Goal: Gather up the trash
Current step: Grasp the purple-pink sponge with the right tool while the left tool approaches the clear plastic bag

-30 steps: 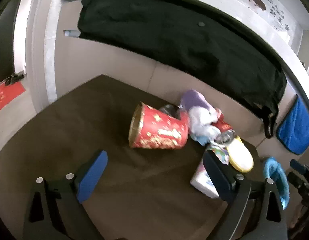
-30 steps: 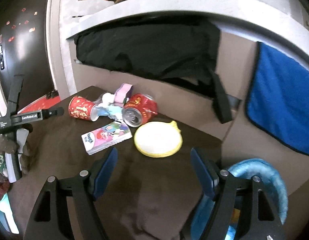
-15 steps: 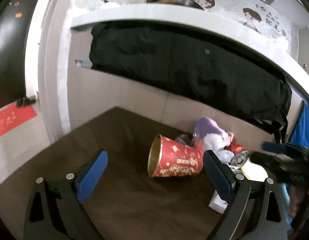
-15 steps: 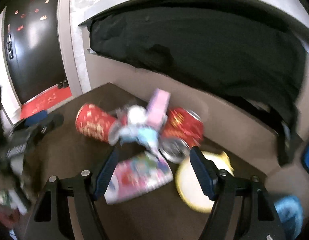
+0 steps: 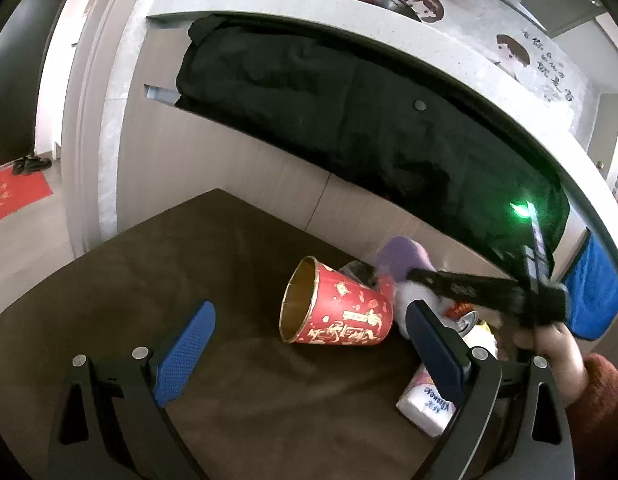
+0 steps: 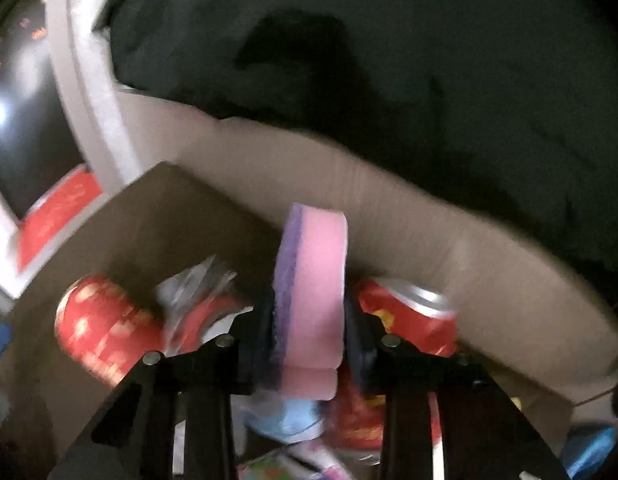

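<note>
Trash is what I'm after, and it's all in one heap at the far side of the brown counter (image 5: 157, 288), up against the wall panel. My right gripper (image 6: 309, 344) has the pink and purple sponge (image 6: 313, 292) standing on edge between its jaws; they're closing on it and the pads look like they're already touching both faces. Right around it: a red paper cup (image 5: 341, 316) lying on its side, a red can (image 6: 409, 316), some crinkly clear wrapper (image 6: 197, 284), a blue-white wad underneath (image 6: 285, 420), and a tissue pack (image 5: 425, 404) nearer to me. My left gripper (image 5: 305, 356) hangs above the counter with its jaws spread wide and nothing in them, pointed roughly at the cup. So progress-wise, I'd say this is barely started: the sponge is getting grabbed, and the whole rest of the pile is waiting on the counter. No bin shows up clearly in either view.
</note>
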A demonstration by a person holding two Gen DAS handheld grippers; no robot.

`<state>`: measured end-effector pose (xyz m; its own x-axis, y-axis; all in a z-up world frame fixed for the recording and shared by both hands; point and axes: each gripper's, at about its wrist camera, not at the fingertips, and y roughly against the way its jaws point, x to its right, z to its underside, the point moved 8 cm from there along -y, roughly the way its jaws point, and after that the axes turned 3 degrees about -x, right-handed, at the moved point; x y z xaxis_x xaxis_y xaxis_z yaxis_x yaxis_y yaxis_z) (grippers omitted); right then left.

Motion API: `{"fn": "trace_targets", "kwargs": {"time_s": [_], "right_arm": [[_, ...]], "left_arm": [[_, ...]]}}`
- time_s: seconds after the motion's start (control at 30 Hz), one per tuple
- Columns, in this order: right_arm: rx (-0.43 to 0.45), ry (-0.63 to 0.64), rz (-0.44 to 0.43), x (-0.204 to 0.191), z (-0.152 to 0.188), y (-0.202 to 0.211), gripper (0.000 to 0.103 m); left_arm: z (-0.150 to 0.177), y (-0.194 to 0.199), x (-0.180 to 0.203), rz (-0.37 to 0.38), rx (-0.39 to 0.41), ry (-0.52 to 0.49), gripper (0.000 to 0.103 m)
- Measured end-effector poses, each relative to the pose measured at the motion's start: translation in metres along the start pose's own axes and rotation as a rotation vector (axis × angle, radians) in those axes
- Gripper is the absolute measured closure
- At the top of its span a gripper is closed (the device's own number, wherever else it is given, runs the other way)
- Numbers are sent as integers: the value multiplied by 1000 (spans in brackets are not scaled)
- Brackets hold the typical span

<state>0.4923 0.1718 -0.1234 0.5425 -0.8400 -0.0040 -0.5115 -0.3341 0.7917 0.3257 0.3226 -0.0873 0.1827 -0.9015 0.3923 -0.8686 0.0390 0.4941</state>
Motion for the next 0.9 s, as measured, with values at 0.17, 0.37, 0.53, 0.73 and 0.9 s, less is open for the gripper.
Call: {"fn": "trace_targets", "kwargs": {"time_s": [0.17, 0.37, 0.53, 0.73, 0.9], "right_arm": [[75, 6, -17, 10, 24, 49, 75], [170, -64, -62, 43, 46, 112, 75], [189, -102, -51, 78, 73, 130, 75], [169, -137, -104, 90, 96, 126, 75], [160, -152, -147, 95, 114, 118, 74]], "left_arm": [[8, -6, 7, 16, -20, -40, 8], [21, -11, 41, 71, -58, -148, 8], [29, -18, 76, 139, -109, -221, 12], [21, -55, 93, 211, -210, -161, 24], [12, -88, 103, 121, -227, -202, 29]]}}
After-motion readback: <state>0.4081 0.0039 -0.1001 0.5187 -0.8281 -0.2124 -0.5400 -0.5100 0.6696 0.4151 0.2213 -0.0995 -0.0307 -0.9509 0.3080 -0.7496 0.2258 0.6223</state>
